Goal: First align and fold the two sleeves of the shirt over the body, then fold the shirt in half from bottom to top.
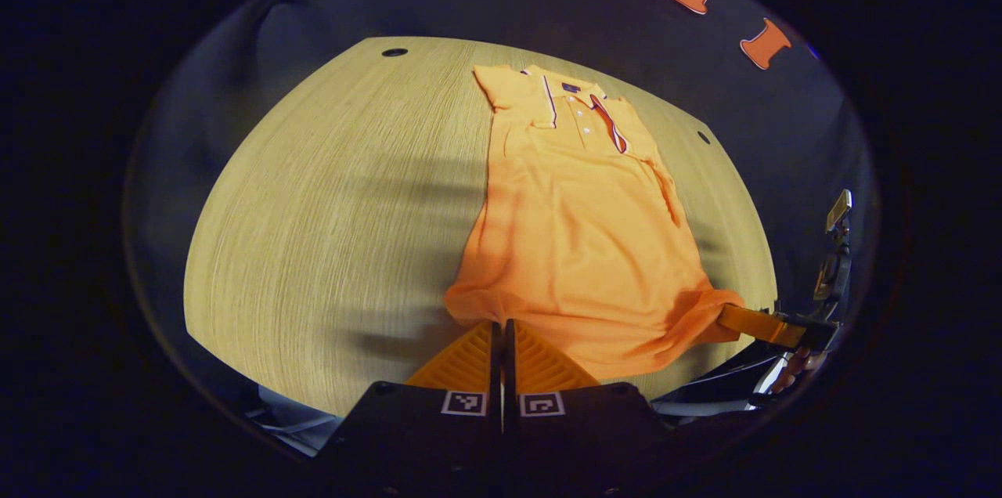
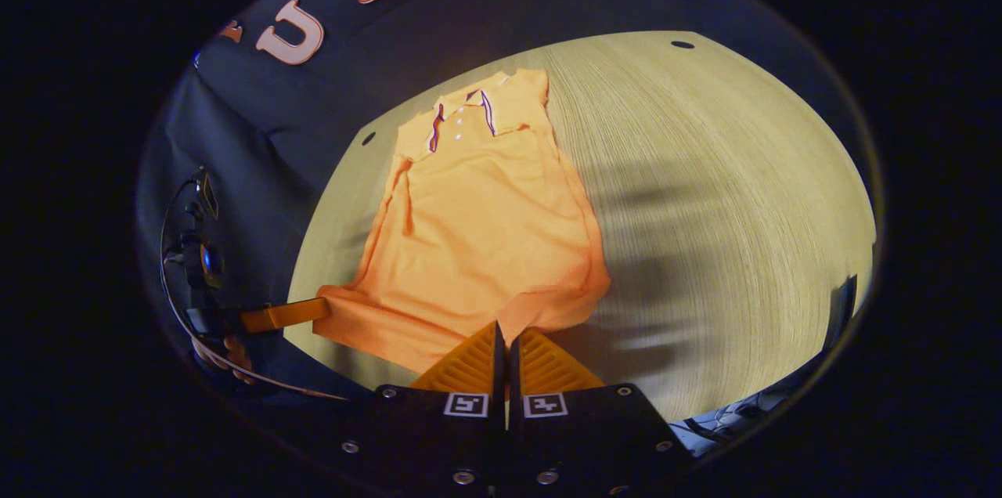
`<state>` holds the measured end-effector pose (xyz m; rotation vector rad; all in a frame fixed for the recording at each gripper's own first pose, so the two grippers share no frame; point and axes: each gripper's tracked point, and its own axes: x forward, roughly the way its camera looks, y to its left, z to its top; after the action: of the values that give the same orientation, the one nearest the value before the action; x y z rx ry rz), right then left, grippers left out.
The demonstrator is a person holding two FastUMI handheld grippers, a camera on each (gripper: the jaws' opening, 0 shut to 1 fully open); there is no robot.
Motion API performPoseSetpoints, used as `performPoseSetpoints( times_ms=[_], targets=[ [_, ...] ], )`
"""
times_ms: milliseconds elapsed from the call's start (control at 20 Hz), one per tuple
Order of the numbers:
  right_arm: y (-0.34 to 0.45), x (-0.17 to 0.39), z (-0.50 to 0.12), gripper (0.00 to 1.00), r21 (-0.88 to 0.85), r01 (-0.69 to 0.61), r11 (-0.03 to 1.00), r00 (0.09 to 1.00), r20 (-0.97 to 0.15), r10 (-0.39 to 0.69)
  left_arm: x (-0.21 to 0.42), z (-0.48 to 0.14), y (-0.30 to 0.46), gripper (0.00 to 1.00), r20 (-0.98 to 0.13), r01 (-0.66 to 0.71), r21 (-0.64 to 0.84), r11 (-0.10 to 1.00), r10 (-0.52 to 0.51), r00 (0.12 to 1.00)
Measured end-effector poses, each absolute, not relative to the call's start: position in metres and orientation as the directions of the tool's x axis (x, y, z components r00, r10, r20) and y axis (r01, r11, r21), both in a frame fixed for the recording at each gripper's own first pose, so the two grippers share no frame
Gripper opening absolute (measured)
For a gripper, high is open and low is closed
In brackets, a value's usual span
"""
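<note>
An orange polo shirt [image 1: 579,224] lies face up on the wooden table [image 1: 337,208], collar [image 1: 583,102] at the far end and both sleeves folded in over the body. My left gripper [image 1: 501,324] is shut on the near hem at one bottom corner, where the cloth bunches at its tips. In the right gripper view, my right gripper [image 2: 505,332] is shut on the hem of the shirt [image 2: 477,232] at the other bottom corner. Each gripper also appears in the other's view, pinching its corner: the right gripper [image 1: 724,316], the left gripper [image 2: 317,310].
The table [image 2: 704,169] is bare wood around the shirt, with small dark holes [image 1: 394,52] [image 2: 683,45] near its far edge. Black booth cloth hangs behind it. A hand [image 1: 798,365] holds the far gripper by the near table edge.
</note>
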<state>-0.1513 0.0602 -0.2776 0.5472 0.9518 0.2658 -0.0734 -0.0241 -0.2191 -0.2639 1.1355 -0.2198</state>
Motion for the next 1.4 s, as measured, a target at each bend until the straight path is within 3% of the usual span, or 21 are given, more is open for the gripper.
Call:
performPoseSetpoints(
  times_ms=[400, 1400],
  targets=[
    [0.049, -0.087, -0.238, 0.02, 0.564, -0.035, 0.825, 0.660, -0.607, 0.443, -0.003, -0.182, -0.038, 0.01, -0.790, 0.107, -0.326, 0.939, -0.333, 0.514],
    [0.036, 0.143, -0.217, 0.02, 0.445, -0.027, 0.895, 0.735, -0.599, 0.319, 0.253, -0.167, -0.030, 0.01, -0.714, 0.136, -0.331, 0.934, -0.342, 0.611]
  ],
)
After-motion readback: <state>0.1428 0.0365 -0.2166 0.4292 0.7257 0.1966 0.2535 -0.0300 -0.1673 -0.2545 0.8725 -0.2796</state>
